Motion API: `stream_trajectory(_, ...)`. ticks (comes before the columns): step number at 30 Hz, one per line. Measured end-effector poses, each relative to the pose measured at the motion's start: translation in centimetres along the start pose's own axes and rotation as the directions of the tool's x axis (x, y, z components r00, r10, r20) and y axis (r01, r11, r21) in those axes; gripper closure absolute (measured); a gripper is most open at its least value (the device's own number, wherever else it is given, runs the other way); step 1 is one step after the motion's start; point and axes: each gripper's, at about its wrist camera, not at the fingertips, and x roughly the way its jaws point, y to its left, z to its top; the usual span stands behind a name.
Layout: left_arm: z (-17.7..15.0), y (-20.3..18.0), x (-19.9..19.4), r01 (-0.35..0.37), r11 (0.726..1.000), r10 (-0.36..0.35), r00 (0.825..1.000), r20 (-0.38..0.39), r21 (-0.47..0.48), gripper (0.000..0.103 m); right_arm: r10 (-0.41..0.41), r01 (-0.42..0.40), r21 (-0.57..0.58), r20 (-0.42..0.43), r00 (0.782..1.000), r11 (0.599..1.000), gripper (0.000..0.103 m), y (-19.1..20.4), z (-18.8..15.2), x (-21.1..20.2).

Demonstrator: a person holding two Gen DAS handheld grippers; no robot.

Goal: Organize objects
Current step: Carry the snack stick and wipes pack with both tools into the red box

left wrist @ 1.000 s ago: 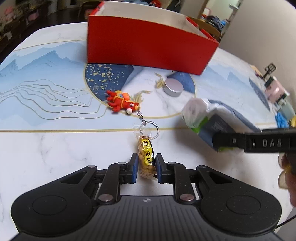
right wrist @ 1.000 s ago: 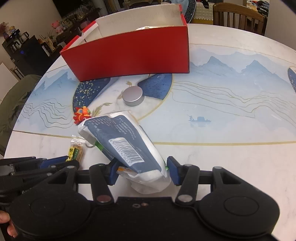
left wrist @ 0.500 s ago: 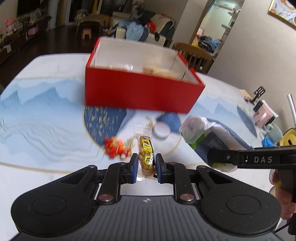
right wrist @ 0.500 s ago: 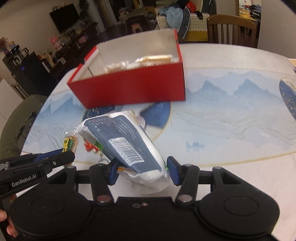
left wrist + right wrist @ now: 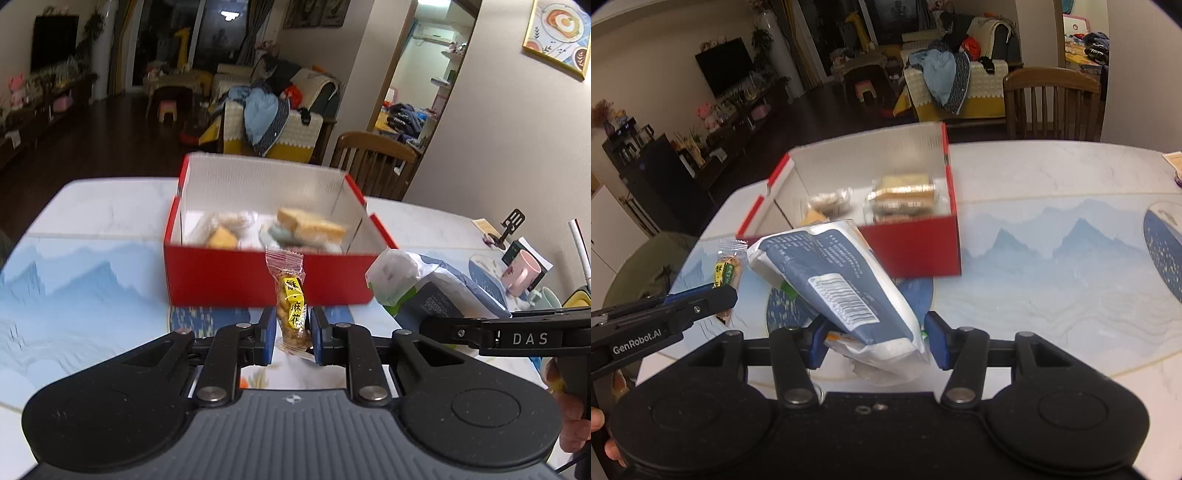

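My left gripper (image 5: 292, 338) is shut on a small yellow snack packet (image 5: 291, 310) and holds it upright above the table, in front of the red box (image 5: 236, 277). My right gripper (image 5: 875, 341) is shut on a blue-and-white bag (image 5: 842, 284) and holds it raised beside the box (image 5: 923, 247). The open box holds several wrapped snacks (image 5: 310, 227). The bag also shows at the right of the left wrist view (image 5: 424, 288). The packet and the left gripper's fingers (image 5: 698, 301) show at the left of the right wrist view.
The table (image 5: 1052, 266) has a blue mountain-pattern top. A pink mug (image 5: 522, 273) and small items stand at its right edge. A wooden chair (image 5: 1052, 103) stands behind the table.
Both grippers have lifted their loads off the table and tilted up. The box's inside has come into view. The red keychain toy and the silver tin have dropped out of view.
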Motion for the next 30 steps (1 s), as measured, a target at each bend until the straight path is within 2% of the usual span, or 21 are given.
stream_trajectory(9,3.1,-0.3,1.3,-0.018,0.999,0.017,0.999,0.035,0.032,0.084,0.0,0.0,-0.007,0.047,0.999,1.0,0.05,0.2,3.8,0.5)
stream_trajectory(14,4.5,0.1,2.8,-0.035,0.999,0.035,0.999,0.024,0.019,0.084,-0.005,0.007,-0.029,0.055,0.998,1.0,0.05,0.7,5.7,1.9)
stream_trajectory(30,7.8,1.4,8.0,-0.116,0.989,0.118,0.993,-0.009,0.095,0.084,-0.036,0.039,-0.114,0.025,0.999,0.993,0.05,2.8,10.9,7.8)
